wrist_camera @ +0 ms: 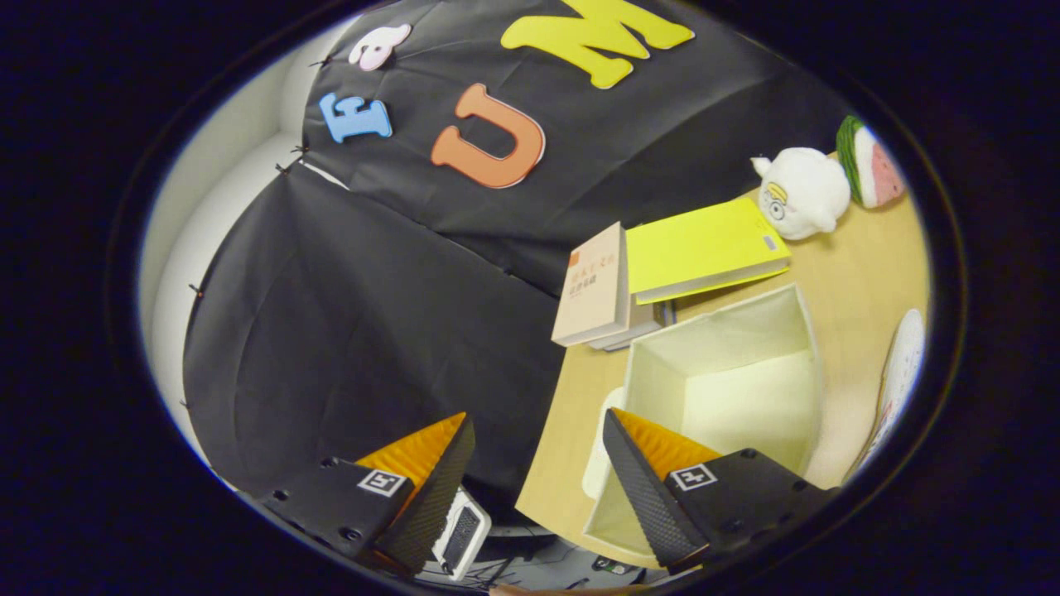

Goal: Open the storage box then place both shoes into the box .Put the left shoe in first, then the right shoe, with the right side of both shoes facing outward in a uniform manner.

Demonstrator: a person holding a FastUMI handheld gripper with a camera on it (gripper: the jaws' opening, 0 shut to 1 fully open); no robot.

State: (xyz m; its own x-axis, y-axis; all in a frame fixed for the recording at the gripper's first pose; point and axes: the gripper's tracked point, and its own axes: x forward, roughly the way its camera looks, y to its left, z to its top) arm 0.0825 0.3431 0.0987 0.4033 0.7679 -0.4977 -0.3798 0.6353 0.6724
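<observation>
Gripper view: gripper (538, 472) fingers stand wide apart, holding nothing, tilted over the tabletop (563, 447) edge. Just beyond the right finger sits the storage box (729, 372), open and apparently empty, so the left shoe looks due next. One white shoe (898, 372) lies past the box, cut off; which shoe it is cannot be told. Books (654, 269) are stacked behind the box.
</observation>
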